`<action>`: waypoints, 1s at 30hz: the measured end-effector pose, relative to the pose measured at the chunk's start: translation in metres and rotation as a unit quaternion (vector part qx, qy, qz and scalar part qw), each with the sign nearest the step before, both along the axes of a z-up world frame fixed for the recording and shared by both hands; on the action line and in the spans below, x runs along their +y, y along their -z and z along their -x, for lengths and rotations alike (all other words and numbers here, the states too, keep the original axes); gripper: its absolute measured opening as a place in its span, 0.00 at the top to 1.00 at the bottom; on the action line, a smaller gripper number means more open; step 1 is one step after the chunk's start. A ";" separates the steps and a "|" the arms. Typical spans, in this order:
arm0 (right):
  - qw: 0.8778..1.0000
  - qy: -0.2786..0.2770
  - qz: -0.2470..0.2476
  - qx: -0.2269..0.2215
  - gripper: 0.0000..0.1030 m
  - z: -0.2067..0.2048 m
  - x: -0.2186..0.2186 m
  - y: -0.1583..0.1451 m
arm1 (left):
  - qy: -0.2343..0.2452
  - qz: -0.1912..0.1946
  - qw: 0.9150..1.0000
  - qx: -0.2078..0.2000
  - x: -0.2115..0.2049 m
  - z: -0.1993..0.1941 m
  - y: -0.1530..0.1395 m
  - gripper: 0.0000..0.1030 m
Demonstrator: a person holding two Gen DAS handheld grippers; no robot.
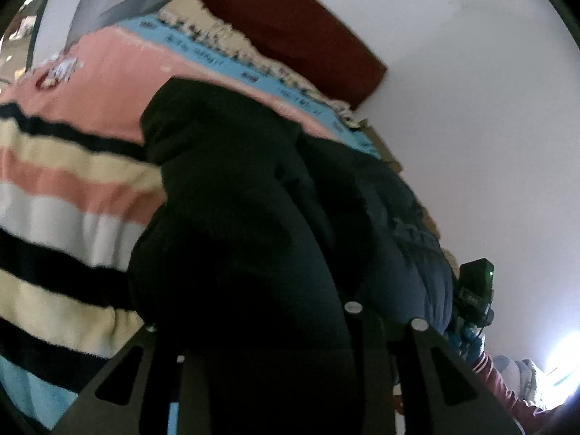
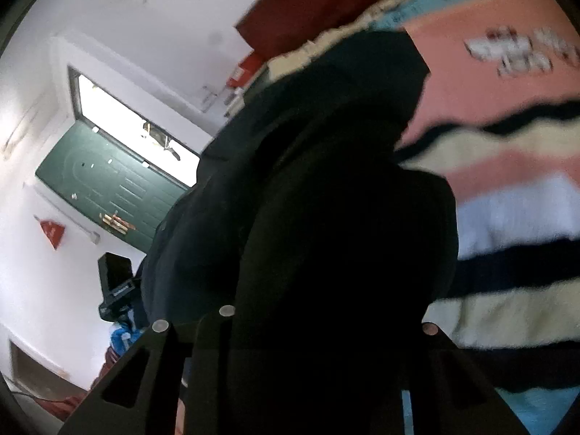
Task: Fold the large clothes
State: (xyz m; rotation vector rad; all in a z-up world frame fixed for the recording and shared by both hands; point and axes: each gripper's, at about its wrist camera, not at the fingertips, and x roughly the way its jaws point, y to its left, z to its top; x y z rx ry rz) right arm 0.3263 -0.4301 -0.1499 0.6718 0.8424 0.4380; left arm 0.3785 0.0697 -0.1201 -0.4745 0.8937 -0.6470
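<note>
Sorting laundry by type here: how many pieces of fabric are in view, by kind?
Dark garment, draped over both grippers: 1
Striped blanket, spread beneath it: 1
Dark red cushion, against the wall: 1
Total: 3

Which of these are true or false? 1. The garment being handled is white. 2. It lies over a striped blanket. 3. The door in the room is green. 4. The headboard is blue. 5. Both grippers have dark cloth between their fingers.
1. False. The garment is black or very dark.
2. True. A blanket with pink, cream, white and dark stripes shows beside and beyond it.
3. True. The door is dark green, below a bright window pane.
4. False. The headboard is dark red.
5. True. Dark cloth fills the gap at the left gripper and at the right gripper, though the fingertips themselves are hidden.
</note>
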 end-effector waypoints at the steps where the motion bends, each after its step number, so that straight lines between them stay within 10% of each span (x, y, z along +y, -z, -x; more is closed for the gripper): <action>1: 1.000 -0.002 0.009 -0.012 0.74 0.001 0.002 -0.013 | 0.000 0.000 1.000 -0.012 0.001 0.005 -0.010 0.75; 16: 0.991 -0.008 0.033 -0.127 0.74 -0.015 0.039 -0.130 | -0.028 0.006 0.993 -0.111 0.034 -0.019 -0.112 0.76; 23: 0.993 -0.008 0.039 -0.116 0.74 -0.029 0.042 -0.108 | -0.023 -0.010 0.996 -0.090 0.027 -0.043 -0.073 0.76; 30: 0.998 0.002 0.056 -0.033 0.74 -0.040 0.033 -0.012 | -0.019 -0.036 0.999 -0.035 0.011 -0.047 0.034 0.76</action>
